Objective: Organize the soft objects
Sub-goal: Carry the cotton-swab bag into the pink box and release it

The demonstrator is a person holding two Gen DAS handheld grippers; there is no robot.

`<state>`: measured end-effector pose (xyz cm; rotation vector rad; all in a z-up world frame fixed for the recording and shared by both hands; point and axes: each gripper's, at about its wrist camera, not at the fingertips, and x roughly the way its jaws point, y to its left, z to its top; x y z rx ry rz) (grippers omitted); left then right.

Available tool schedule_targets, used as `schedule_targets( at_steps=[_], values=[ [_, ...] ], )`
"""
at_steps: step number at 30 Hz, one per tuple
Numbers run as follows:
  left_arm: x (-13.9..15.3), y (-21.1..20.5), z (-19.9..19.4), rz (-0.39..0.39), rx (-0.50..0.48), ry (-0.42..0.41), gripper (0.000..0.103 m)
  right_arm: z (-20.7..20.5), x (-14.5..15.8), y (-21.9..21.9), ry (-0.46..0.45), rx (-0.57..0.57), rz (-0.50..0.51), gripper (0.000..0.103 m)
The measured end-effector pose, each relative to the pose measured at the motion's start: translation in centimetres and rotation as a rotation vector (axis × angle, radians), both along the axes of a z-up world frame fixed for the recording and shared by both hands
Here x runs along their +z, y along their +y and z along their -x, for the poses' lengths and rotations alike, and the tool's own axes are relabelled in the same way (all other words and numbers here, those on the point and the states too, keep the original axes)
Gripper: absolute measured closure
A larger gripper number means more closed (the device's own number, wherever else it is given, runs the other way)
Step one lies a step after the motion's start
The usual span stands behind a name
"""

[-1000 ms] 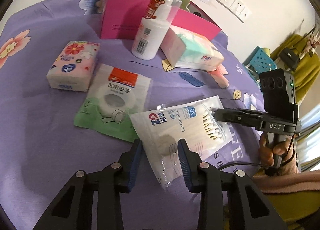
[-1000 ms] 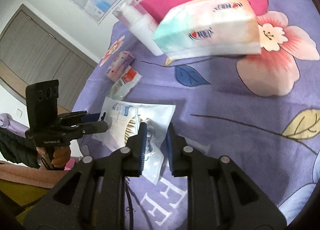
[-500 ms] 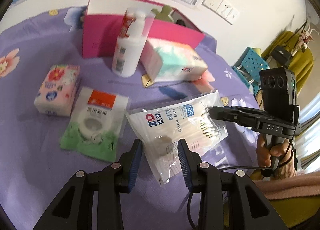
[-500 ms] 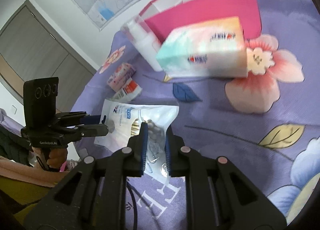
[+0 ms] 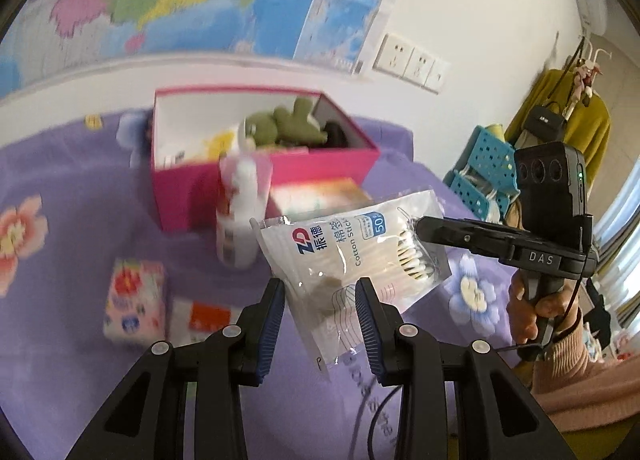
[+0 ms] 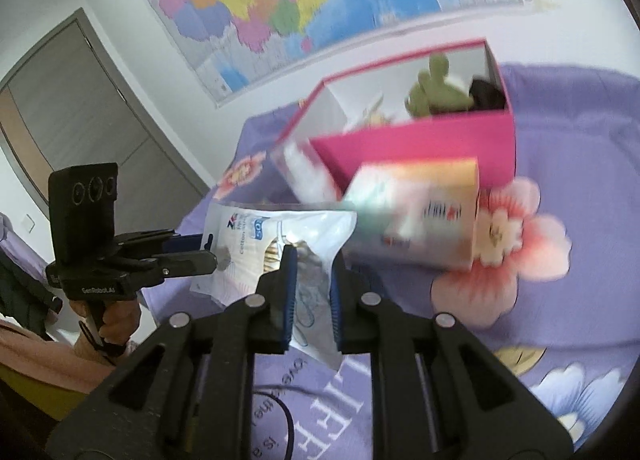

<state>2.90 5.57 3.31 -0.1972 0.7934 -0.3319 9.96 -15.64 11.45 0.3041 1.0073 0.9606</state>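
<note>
Your right gripper [image 6: 311, 292] is closed on one end of the cotton swab bag [image 5: 352, 256], and the bag hangs in the air above the purple sheet [image 5: 60, 268], in front of the pink box [image 5: 264, 172] (a green plush lies inside). Your left gripper [image 5: 320, 312] has its jaws apart around the bag's lower end.

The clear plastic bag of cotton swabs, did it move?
Yes. The clear plastic bag of cotton swabs rose off the purple flowered cloth, toward the pink box.
</note>
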Motion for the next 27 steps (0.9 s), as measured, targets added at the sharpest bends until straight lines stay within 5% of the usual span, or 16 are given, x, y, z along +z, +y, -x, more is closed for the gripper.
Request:
schedule_targets(
  at_steps=[15,27],
  values=[
    [5.6,2.2,-7.5,-0.094,0.081,-0.124,0.067,-8.5,3.5,2.9,-0.102,-0.062,-0.047,0.086],
    [3.8,6.0,-15.3,-0.118,0.174,-0.03,0.067,-15.7,0.4,7.3,-0.033,-0.096,-0.009,0.085]
  ],
)
